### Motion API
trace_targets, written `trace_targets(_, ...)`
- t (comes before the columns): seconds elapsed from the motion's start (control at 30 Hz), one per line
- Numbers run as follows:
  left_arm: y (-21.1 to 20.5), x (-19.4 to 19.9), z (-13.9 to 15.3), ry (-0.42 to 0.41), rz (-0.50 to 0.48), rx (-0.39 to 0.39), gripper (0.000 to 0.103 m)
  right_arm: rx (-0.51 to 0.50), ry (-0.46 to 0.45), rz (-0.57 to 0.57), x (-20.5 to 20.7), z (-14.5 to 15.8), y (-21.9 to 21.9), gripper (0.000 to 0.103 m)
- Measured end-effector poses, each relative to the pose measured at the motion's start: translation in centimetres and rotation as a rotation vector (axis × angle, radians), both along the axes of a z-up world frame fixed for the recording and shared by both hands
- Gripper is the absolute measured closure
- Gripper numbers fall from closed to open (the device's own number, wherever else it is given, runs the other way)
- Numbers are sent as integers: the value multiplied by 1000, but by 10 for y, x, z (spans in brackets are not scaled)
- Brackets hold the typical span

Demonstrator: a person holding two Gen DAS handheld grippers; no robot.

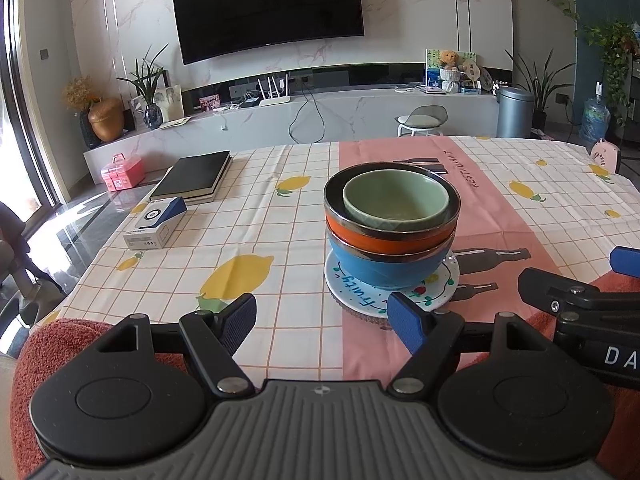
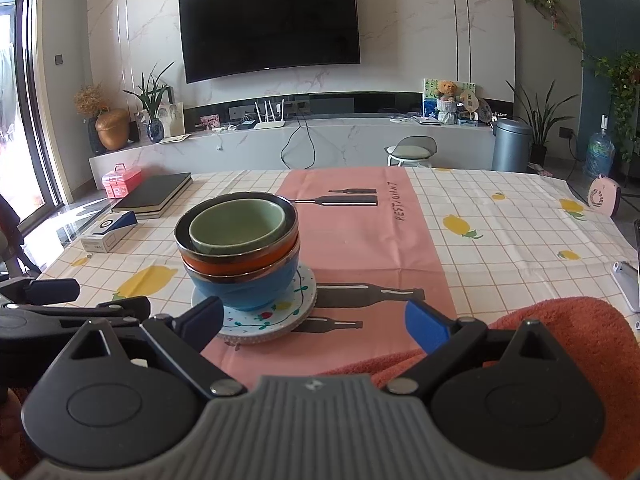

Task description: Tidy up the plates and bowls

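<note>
A stack stands on the table: a white patterned plate at the bottom, then a blue bowl, an orange bowl, and a small green bowl nested on top. The right wrist view shows the same plate, blue bowl, orange bowl and green bowl. My left gripper is open near the table's front edge, short of the stack. My right gripper is also open, empty, just right of the plate. Each gripper shows at the other view's edge.
Dark notebooks and a small white and blue box lie at the left on the lemon-print tablecloth. An orange towel covers the near edge. A pink fan and a phone sit at the right.
</note>
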State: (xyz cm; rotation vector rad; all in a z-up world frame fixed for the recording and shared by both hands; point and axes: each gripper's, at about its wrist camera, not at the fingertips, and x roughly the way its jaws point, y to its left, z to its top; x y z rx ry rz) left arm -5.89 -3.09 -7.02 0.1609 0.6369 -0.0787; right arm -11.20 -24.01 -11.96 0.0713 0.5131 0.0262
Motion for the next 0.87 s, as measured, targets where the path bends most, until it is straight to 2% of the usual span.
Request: trace_targets(0.87, 2, -2, 1, 0, 7, -11, 15, 6, 16, 0, 0, -2, 1, 7)
